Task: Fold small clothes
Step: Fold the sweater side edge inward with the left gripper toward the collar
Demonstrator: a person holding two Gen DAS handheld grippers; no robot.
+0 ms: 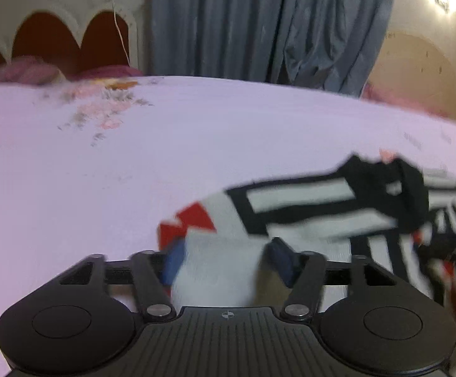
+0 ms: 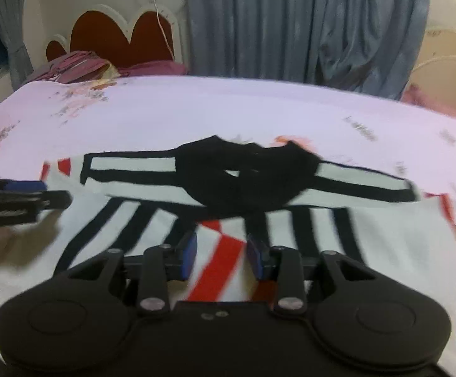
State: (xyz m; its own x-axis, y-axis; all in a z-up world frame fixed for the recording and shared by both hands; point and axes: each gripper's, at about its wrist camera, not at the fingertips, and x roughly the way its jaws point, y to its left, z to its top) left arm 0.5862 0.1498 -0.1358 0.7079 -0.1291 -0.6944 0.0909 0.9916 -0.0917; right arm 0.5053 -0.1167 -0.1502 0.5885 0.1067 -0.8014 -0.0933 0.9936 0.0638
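The left claw (image 1: 225, 260), blue pads parted, straddles the white hem of a small white knit garment with black stripes, red patches and a black collar (image 1: 306, 210); whether the pads press it cannot be told through blur. The right claw (image 2: 223, 256) hangs with jaws apart over the garment's red-striped front, gripping nothing. The garment lies spread on a bed under a pale lilac flower-printed sheet (image 2: 196, 110). Behind stand a red scalloped headboard (image 2: 118, 37) and grey-blue curtains (image 2: 291, 22).
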